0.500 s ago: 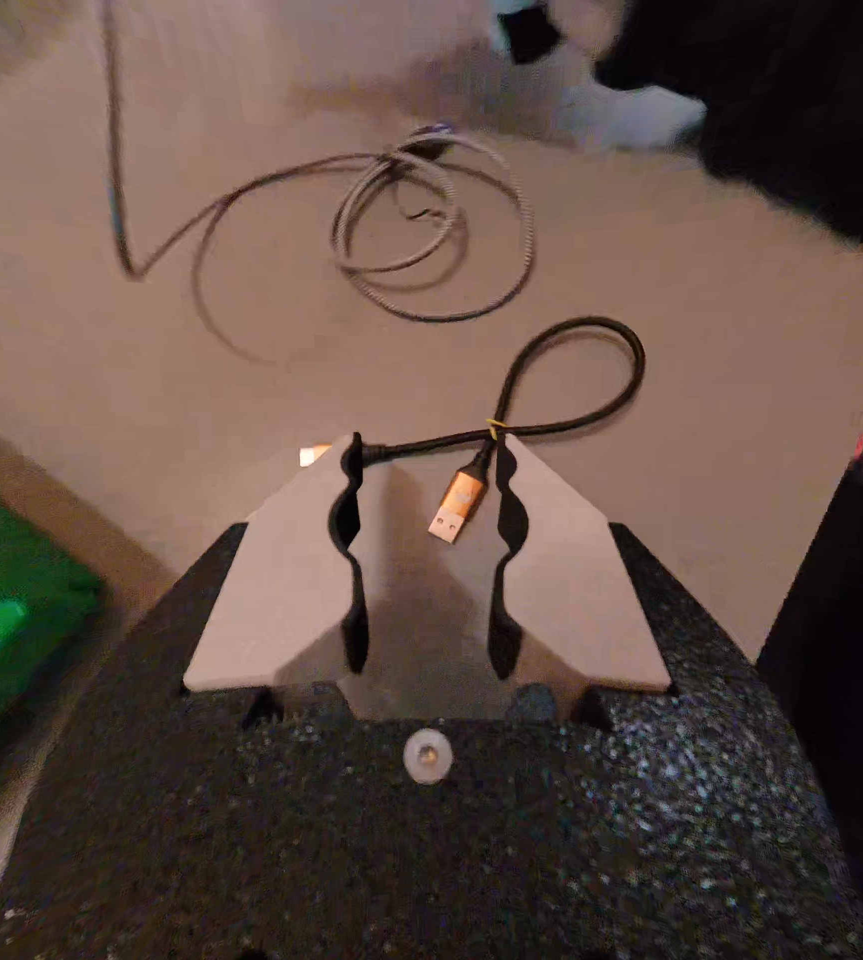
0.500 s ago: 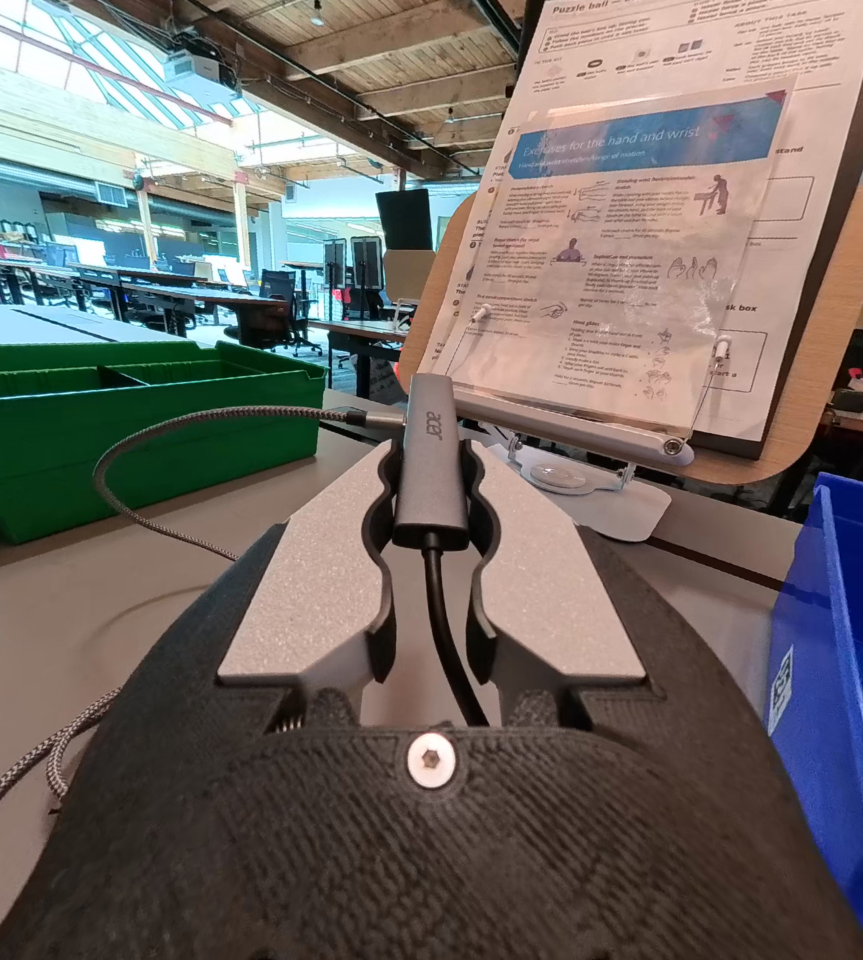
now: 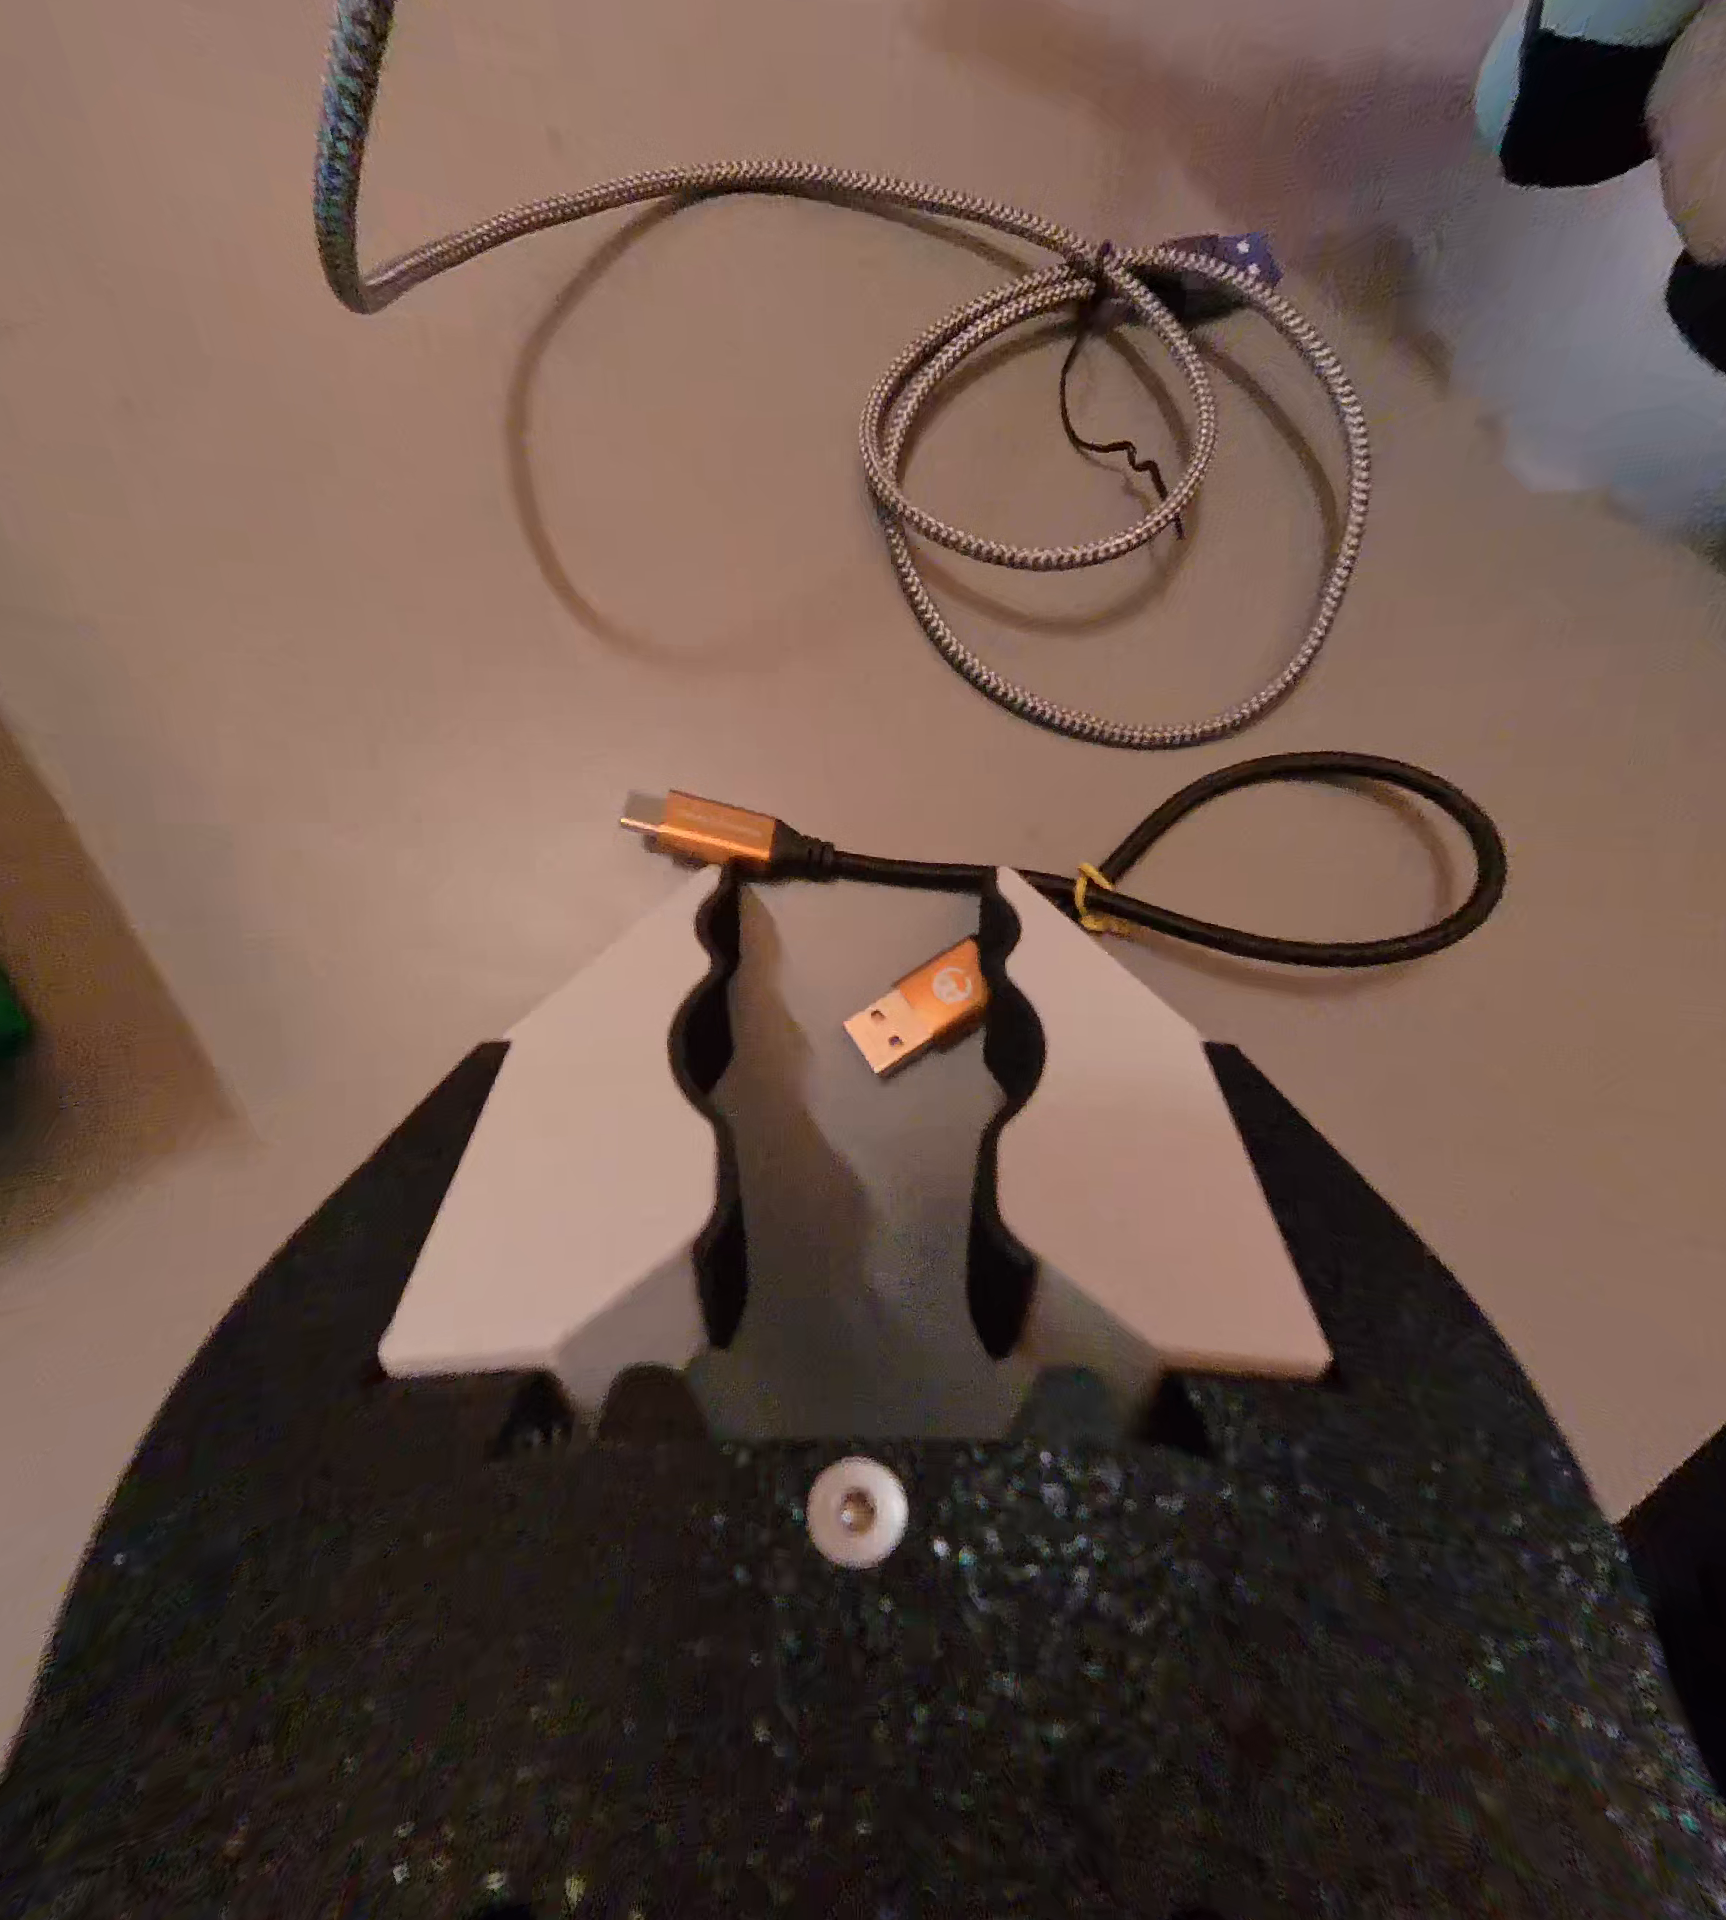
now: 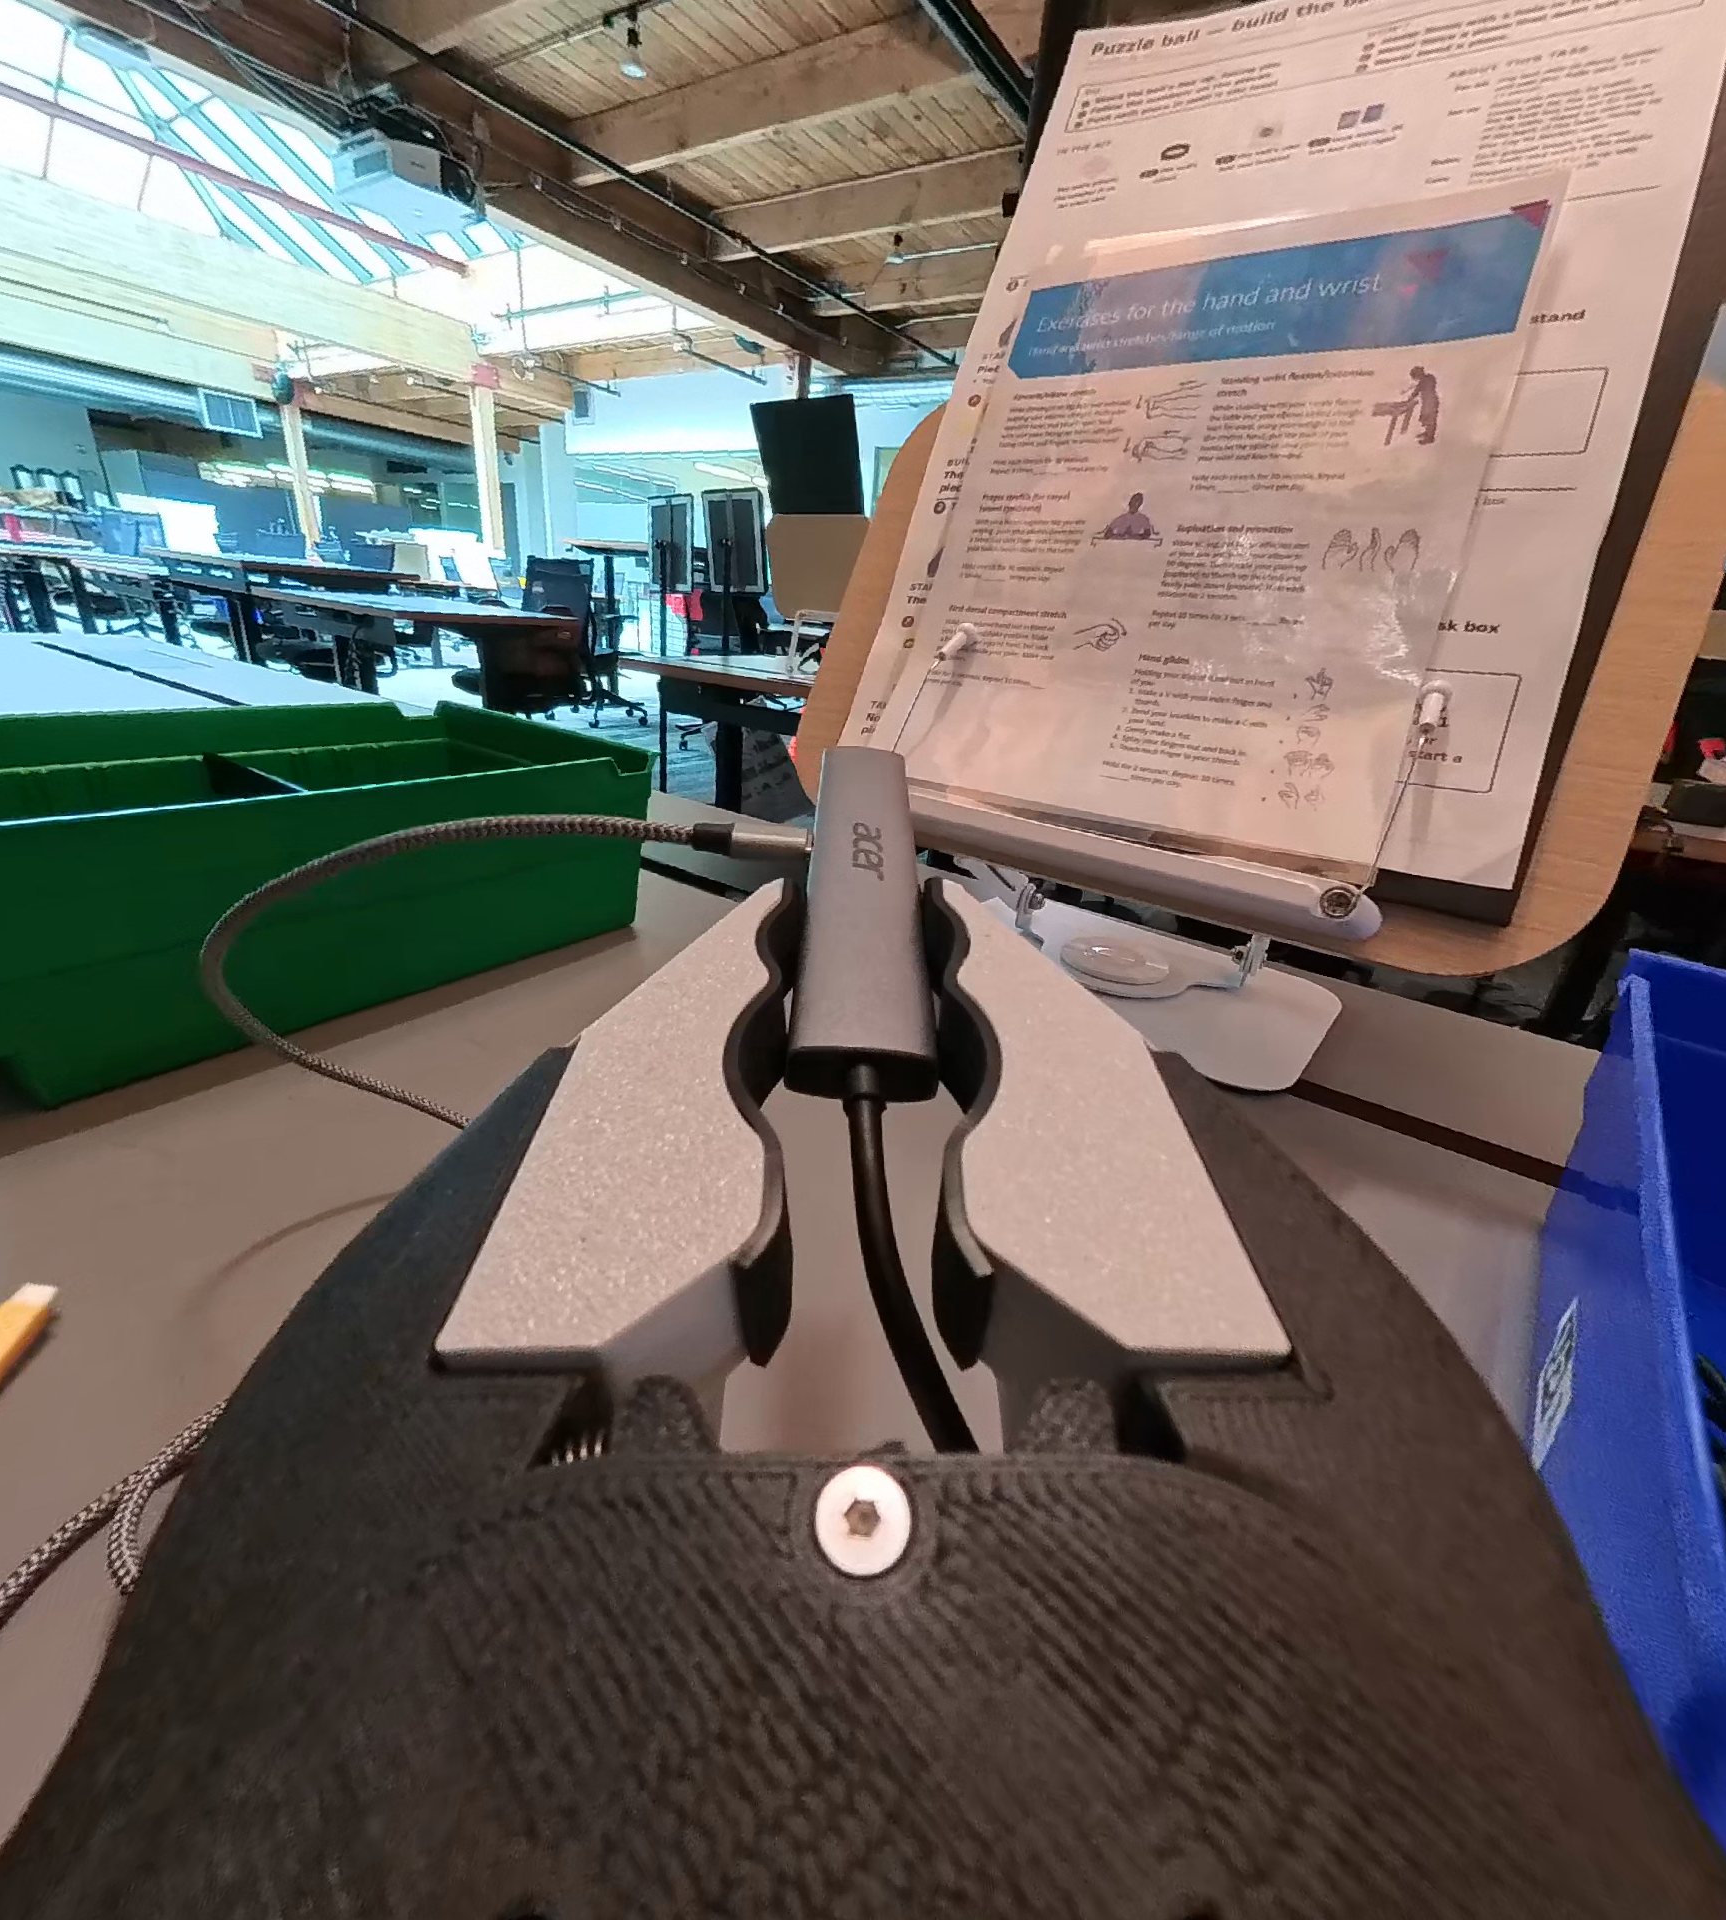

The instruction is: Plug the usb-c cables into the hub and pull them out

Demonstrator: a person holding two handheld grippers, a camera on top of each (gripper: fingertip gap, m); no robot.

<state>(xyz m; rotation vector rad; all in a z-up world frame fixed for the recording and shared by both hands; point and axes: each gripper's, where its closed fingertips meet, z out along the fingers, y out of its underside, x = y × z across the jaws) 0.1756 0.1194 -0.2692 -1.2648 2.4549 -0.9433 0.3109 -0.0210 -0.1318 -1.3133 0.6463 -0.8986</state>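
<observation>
Green plastic of a divided bin [image 4: 246, 831] is seen at the far left of the grey tabletop [image 4: 163, 1184], and a sliver of it also shows at the left edge of the left wrist view. Above the table, the left gripper [image 3: 854, 883] is held with its two pale fingers spread and nothing between them. Just beyond its fingertips a short black cable with orange metal plugs [image 3: 1358, 831] is laid on the table in a loop bound by a yellow tie [image 3: 1093, 899]; its small usb-c plug [image 3: 708, 826] is pointed left, while its wider flat plug [image 3: 916, 1013] is seen through the gap between the open fingers. Farther back a long grey braided cable [image 3: 1129, 561] is coiled loosely and tied with a dark strap. In the right wrist view, the slim grey metal hub [image 4: 859, 914] is pinched between the fingers of the right gripper [image 4: 859, 914] and held off the table, its own black lead trailing back between them. The braided cable's plug is seated in the hub's left side. To the right, a wooden document stand with printed sheets [image 4: 1254, 520] is placed, and a blue plastic bin [image 4: 1669, 1247] is seen at the far right edge.
</observation>
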